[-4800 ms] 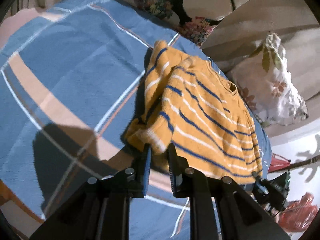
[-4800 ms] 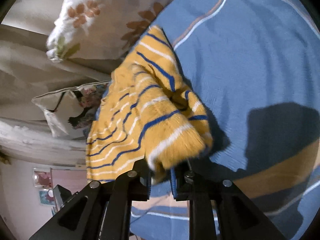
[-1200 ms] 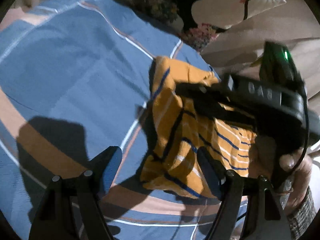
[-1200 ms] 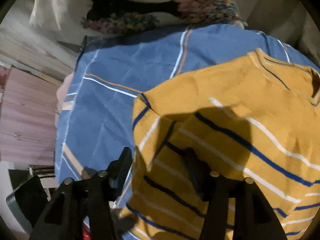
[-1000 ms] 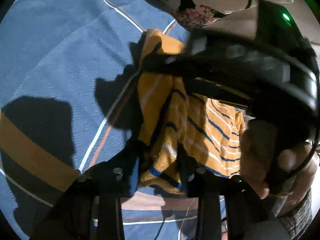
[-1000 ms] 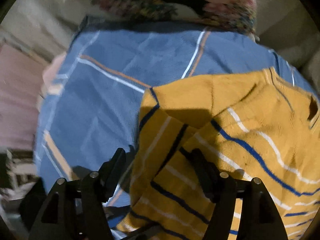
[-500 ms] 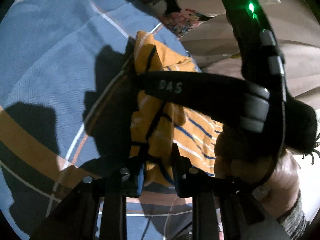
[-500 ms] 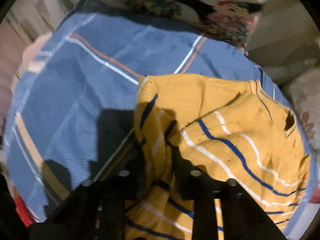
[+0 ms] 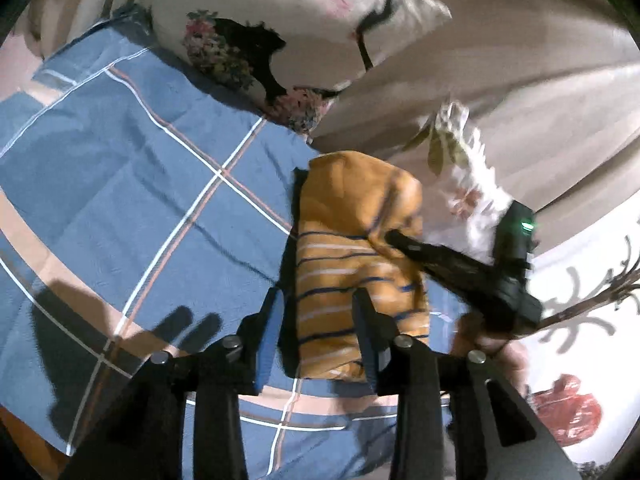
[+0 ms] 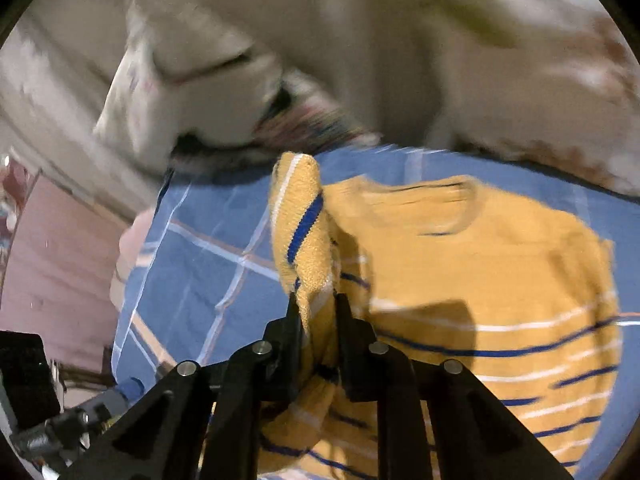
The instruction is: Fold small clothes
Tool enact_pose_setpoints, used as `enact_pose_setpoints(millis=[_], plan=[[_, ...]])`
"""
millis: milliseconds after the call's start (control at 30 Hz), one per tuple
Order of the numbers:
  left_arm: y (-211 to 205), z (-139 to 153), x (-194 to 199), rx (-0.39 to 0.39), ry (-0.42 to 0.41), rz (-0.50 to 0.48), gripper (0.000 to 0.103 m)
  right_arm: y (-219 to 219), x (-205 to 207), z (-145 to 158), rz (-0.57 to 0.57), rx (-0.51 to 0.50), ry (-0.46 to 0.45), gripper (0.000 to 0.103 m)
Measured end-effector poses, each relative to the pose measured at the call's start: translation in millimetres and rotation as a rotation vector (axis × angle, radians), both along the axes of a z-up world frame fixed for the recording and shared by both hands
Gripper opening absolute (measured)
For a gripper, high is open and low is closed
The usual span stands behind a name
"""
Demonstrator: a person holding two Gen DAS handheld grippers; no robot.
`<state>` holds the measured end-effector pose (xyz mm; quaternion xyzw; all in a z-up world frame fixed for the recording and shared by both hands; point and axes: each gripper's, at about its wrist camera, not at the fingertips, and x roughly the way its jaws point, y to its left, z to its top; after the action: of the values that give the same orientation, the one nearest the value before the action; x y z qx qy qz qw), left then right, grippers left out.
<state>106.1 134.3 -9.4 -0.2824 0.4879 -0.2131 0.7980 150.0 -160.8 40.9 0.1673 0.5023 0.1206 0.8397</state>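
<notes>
A small yellow sweater (image 9: 352, 240) with blue and white stripes lies folded lengthwise on the blue plaid bedspread (image 9: 120, 184). My left gripper (image 9: 318, 312) is open, its fingers either side of the sweater's near end, holding nothing. My right gripper (image 10: 316, 300) is shut on a sleeve or side flap (image 10: 300, 232) of the sweater (image 10: 480, 272) and holds it up off the rest. In the left wrist view the right gripper body (image 9: 472, 272) reaches over the sweater from the right.
A floral pillow (image 9: 280, 32) and a white leaf-print pillow (image 9: 464, 184) lie at the head of the bed. A beige blanket (image 9: 520, 92) is behind them. The bed edge is to the right, with a red item (image 9: 564, 412) below.
My left gripper has opened and let go of the sweater's edge. My right gripper stays shut on the flap and has swung it toward the pillows; the sweater is now narrower.
</notes>
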Motion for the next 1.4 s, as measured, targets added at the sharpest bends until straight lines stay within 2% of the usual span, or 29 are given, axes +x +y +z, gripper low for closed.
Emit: enact_pose_setpoints(millis=[100, 300, 400, 500, 567, 633, 700, 800, 833, 900, 967, 1067, 1100, 1133, 1167, 1300, 1400], plan=[[-30.8, -6.7, 2.9, 0.026, 0.019, -0.034, 0.034, -58.0, -10.0, -5.2, -0.069, 0.018, 0.008, 0.015], [-123.8, -32.3, 12.7, 0.054, 0.083, -0.154, 0.034, -149.0, -29.5, -29.9, -0.206, 0.050, 0.030, 0.014], [-155.3, -33.9, 13.8, 0.070, 0.073, -0.198, 0.034, -170.1, -35.2, -51.1, -0.218, 0.077, 0.057, 0.015], [-189.3, -37.4, 18.0, 0.127, 0.052, -0.267, 0.036, -188.7, -43.2, -71.5, -0.248, 0.127, 0.097, 0.019], [-206.6, -50.3, 19.6, 0.182, 0.073, -0.290, 0.036, -199.6, -53.8, -69.0, -0.291, 0.179, 0.080, 0.023], [-218.8, -61.3, 19.7, 0.215, 0.088, -0.304, 0.036, -203.9, -65.4, -53.0, -0.300, 0.180, 0.047, 0.026], [-221.5, -66.8, 17.0, 0.225, 0.088, -0.303, 0.036, -199.3, -74.9, -36.0, -0.267, 0.194, 0.011, 0.026], [-221.7, -66.1, 14.5, 0.218, 0.087, -0.294, 0.036, -190.2, -81.0, -29.6, -0.211, 0.232, 0.028, 0.026], [-217.9, -63.0, 12.5, 0.201, 0.092, -0.295, 0.036, -187.0, -82.3, -31.8, -0.204, 0.235, 0.041, 0.027], [-213.4, -58.0, 9.5, 0.187, 0.093, -0.290, 0.036, -184.3, -79.9, -41.3, -0.210, 0.232, 0.065, 0.034], [-203.4, -52.7, 3.6, 0.186, 0.091, -0.272, 0.036, -184.3, -76.2, -52.0, -0.252, 0.214, 0.093, 0.038], [-192.8, -49.4, 1.5, 0.189, 0.102, -0.233, 0.036, -180.8, -68.8, -67.6, -0.258, 0.248, 0.114, 0.038], [-189.6, -47.9, 2.0, 0.190, 0.102, -0.224, 0.036, -175.8, -66.2, -69.3, -0.237, 0.250, 0.099, 0.028], [-186.3, -45.4, 2.8, 0.198, 0.098, -0.214, 0.036, -172.4, -64.1, -68.5, -0.214, 0.254, 0.078, 0.012], [-184.9, -42.4, 4.0, 0.209, 0.090, -0.207, 0.036, -169.7, -61.8, -66.6, -0.196, 0.242, 0.063, 0.007], [-185.7, -27.2, 8.5, 0.231, 0.046, -0.209, 0.036, -186.6, -69.2, -41.6, -0.218, 0.145, -0.024, 0.006], [-198.4, -24.1, 14.0, 0.224, 0.032, -0.231, 0.036, -210.3, -78.8, -42.8, -0.266, 0.084, -0.013, 0.006]])
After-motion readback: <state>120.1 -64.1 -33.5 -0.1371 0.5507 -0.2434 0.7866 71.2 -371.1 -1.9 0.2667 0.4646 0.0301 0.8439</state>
